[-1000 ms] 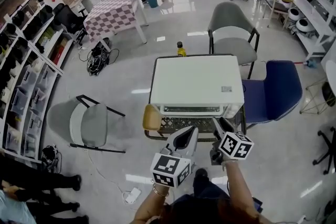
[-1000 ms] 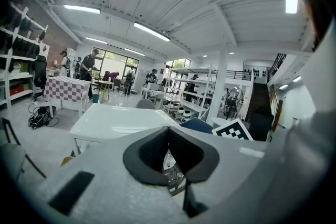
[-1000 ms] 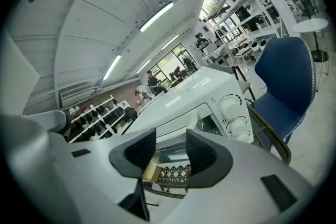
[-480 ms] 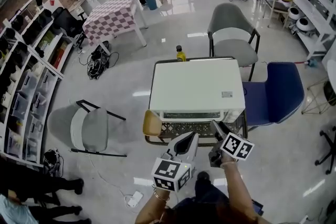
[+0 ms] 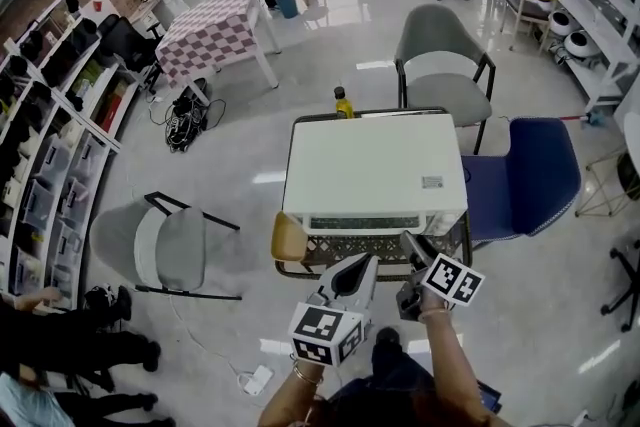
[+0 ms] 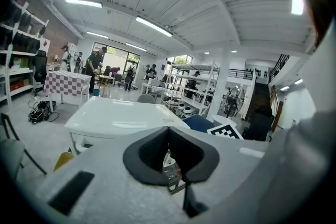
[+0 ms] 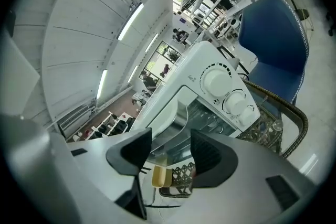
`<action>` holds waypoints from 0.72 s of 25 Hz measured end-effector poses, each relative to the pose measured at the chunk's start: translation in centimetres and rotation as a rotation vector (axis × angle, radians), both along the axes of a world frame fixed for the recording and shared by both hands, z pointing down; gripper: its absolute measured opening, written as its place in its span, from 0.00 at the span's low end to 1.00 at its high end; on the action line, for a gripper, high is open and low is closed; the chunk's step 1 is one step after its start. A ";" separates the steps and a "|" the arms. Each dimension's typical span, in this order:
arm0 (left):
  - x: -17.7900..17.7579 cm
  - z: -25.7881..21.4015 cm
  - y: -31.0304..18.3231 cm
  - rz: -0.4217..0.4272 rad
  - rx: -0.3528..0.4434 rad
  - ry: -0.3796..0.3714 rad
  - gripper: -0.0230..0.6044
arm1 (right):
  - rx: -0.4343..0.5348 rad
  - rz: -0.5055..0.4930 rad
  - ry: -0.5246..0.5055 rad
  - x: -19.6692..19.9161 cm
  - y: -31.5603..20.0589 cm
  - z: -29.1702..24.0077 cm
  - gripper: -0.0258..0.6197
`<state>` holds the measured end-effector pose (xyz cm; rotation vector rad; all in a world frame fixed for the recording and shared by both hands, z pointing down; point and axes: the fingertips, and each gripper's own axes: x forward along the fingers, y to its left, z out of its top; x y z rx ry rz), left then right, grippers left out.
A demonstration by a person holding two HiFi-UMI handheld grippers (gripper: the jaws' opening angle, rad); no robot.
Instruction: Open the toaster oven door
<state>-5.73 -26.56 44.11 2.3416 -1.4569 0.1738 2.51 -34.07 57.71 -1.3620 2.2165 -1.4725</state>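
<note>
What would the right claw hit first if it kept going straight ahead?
Most likely the toaster oven door, probably its shiny handle, seen straight ahead between the jaws of the right claw. They have just been opening and hold nothing. Depth is hard to judge.

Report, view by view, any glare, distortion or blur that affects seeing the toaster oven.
Head view: sharp, fisheye bends the room's edges, lights glare off the floor, toaster oven evenly lit. Left gripper view: left gripper fills the lower half, hiding most of the oven's front. Right gripper view: tilted and curved, glass door carries reflections.
</note>
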 end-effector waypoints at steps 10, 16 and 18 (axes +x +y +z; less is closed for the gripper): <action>0.0 0.1 -0.2 -0.009 -0.009 0.003 0.06 | -0.017 0.014 -0.044 -0.3 -1.5 0.0 0.36; 0.1 -0.1 0.0 -0.011 -0.010 0.010 0.06 | -0.004 0.003 0.000 -0.3 -1.4 -0.3 0.36; 0.2 0.0 0.1 -0.011 -0.010 0.013 0.06 | -0.004 -0.002 0.011 -0.3 -1.3 -0.1 0.36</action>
